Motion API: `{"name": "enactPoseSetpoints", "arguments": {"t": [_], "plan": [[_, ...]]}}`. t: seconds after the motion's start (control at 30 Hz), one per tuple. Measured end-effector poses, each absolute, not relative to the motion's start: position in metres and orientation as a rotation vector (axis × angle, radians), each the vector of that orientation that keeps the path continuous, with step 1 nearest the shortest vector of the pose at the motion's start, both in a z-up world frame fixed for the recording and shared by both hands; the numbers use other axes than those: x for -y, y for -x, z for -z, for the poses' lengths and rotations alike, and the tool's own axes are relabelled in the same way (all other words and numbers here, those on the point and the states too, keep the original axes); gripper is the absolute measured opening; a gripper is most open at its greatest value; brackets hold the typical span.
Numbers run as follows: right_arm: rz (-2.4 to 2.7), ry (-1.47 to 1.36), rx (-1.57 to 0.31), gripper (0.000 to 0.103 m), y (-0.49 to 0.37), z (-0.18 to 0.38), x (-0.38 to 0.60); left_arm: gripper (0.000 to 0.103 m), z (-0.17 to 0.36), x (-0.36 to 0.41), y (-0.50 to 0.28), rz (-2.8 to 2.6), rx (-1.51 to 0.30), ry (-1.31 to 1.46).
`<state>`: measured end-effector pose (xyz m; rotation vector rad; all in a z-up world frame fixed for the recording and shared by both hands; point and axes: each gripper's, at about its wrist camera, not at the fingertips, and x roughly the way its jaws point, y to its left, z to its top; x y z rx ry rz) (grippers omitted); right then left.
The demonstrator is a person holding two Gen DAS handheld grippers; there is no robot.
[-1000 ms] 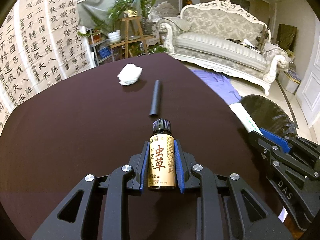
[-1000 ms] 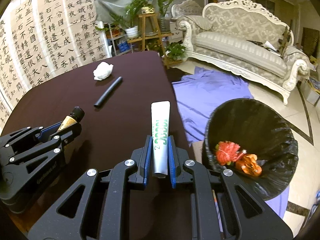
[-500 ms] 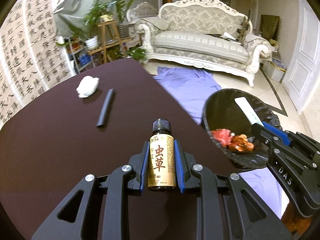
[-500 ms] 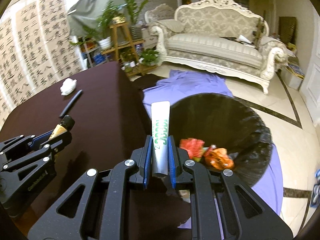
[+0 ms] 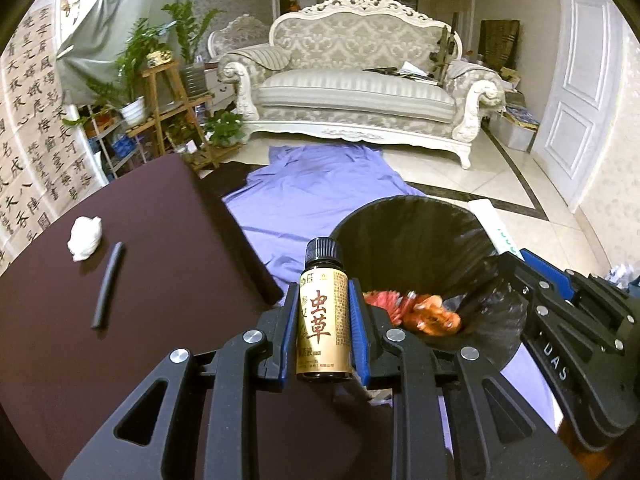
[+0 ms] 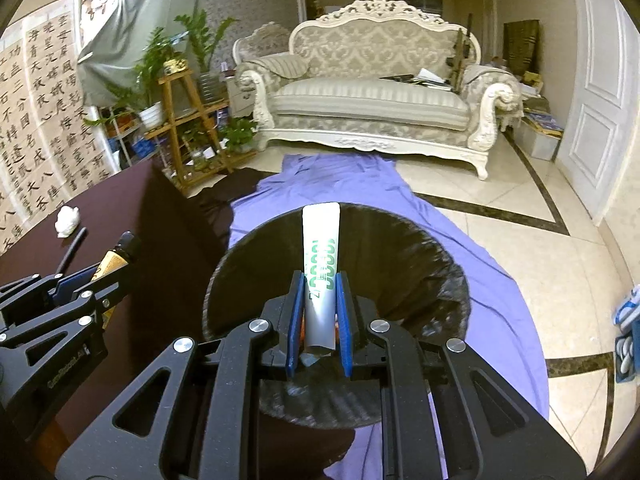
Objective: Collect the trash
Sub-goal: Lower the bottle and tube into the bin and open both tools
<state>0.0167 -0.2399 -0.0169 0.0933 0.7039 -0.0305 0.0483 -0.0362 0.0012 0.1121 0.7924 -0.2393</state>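
Observation:
My left gripper (image 5: 324,304) is shut on a small gold-labelled bottle (image 5: 323,320) with a black cap, held near the table's right edge beside the bin. My right gripper (image 6: 320,292) is shut on a white tube with green print (image 6: 320,260), held directly over the black-lined trash bin (image 6: 440,280). The bin also shows in the left wrist view (image 5: 420,232), with red and orange trash (image 5: 424,312) inside. A crumpled white tissue (image 5: 85,237) and a black stick (image 5: 107,285) lie on the dark table (image 5: 160,220).
A purple cloth (image 5: 320,192) lies on the tiled floor under the bin. A cream sofa (image 5: 360,96) stands behind, plant shelves (image 5: 168,100) at the left, a white door (image 5: 580,100) at the right.
Both grippers have swung right, off the table toward the bin. The tube now hangs over the bin's opening; the bottle has come to the table's edge. Both grips are unchanged.

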Motion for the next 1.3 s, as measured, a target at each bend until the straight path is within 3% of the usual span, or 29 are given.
{"name": "enactPoseSetpoints", "arguments": {"t": [0.57, 0.7, 0.8, 0.93, 1.07, 1.3], "plan": [[0.098, -0.128, -0.755, 0.016, -0.056, 0.043, 0.273, 0.025, 0.020, 0.081, -0.090, 0.244, -0.823, -0.182], [0.110, -0.135, -0.774, 0.020, -0.063, 0.049, 0.274, 0.026, 0.024, 0.085, -0.094, 0.240, -0.839, -0.188], [0.122, -0.142, -0.778, 0.040, -0.065, 0.051, 0.274, 0.045, 0.024, 0.084, -0.098, 0.234, -0.844, -0.182], [0.144, -0.144, -0.776, 0.042, -0.064, 0.052, 0.275, 0.060, 0.023, 0.083, -0.097, 0.235, -0.838, -0.176], [0.159, -0.148, -0.768, 0.047, -0.062, 0.048, 0.276, 0.069, 0.021, 0.083, -0.097, 0.235, -0.836, -0.170], [0.142, -0.145, -0.770, 0.052, -0.058, 0.045, 0.272, 0.074, 0.010, 0.063, -0.091, 0.194, -0.818, -0.142]]}}
